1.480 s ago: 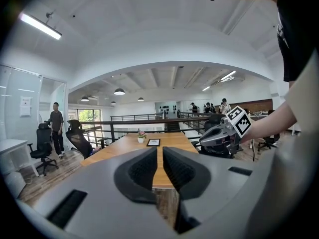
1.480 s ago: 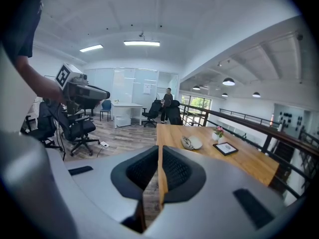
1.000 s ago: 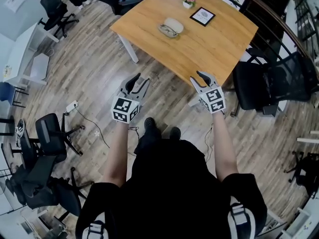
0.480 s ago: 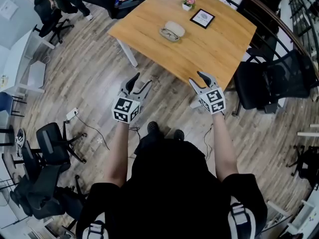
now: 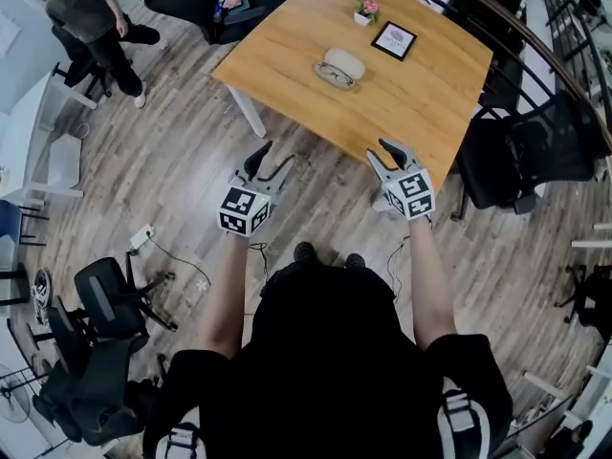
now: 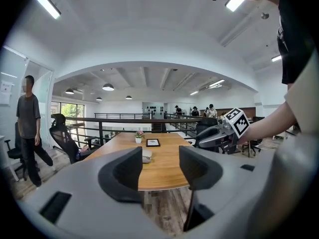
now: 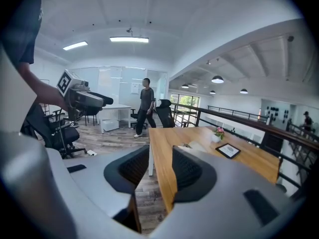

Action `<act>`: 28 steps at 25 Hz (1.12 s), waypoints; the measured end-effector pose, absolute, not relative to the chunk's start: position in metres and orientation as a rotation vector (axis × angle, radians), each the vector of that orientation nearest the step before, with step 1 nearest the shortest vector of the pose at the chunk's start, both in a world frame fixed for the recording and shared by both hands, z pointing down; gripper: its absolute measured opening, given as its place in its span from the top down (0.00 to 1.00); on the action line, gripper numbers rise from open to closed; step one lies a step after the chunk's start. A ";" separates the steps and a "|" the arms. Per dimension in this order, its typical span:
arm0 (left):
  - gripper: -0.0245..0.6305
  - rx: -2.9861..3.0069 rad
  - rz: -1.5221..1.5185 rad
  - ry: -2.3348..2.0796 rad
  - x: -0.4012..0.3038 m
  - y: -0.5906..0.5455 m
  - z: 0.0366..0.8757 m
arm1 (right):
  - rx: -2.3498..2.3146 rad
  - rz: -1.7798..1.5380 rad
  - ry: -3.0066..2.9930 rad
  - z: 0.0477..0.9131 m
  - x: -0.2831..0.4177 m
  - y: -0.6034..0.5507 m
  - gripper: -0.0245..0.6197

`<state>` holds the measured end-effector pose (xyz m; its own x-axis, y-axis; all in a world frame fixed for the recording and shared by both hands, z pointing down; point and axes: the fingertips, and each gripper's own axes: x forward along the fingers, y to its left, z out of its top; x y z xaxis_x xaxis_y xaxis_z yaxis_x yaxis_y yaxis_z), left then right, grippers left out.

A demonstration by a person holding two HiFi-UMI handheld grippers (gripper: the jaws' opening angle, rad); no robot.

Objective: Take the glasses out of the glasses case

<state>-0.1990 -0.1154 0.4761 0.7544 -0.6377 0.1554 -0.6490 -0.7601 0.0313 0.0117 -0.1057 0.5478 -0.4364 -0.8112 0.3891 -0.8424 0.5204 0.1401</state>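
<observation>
A pale open glasses case (image 5: 344,63) lies on the wooden table (image 5: 402,103), with dark-framed glasses (image 5: 332,74) in its near half. Both grippers hang in the air short of the table's near edge, far from the case. My left gripper (image 5: 275,153) is open and empty, over the floor left of the table corner. My right gripper (image 5: 380,148) is by the table's edge, its jaws closing with nothing between them. In the left gripper view the case (image 6: 146,156) shows between the jaws, far off. The right gripper view shows the case (image 7: 192,145) beyond the jaws.
A small flower pot (image 5: 362,9) and a framed picture (image 5: 392,38) stand behind the case. A black office chair (image 5: 521,156) is at the table's right. A person (image 5: 91,22) stands at the far left. More chairs (image 5: 105,295) and a power strip (image 5: 142,234) occupy the floor at left.
Both grippers have moved forward toward the table with the person's walk. The standing person at the upper left has come further into view.
</observation>
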 end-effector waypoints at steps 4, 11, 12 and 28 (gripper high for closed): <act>0.59 2.877 0.226 -1.014 -0.213 -0.131 0.480 | 1.389 0.122 -2.338 0.552 -0.002 -0.114 0.72; 0.59 2.855 0.243 -1.014 -0.214 -0.161 0.489 | 1.368 0.160 -2.327 0.565 -0.001 -0.141 0.73; 0.59 2.849 0.246 -1.018 -0.212 -0.167 0.491 | 1.366 0.162 -2.328 0.566 0.001 -0.148 0.73; 0.59 2.759 0.257 -1.165 -0.142 -0.279 0.494 | 1.217 0.178 -2.416 0.569 0.065 -0.291 0.73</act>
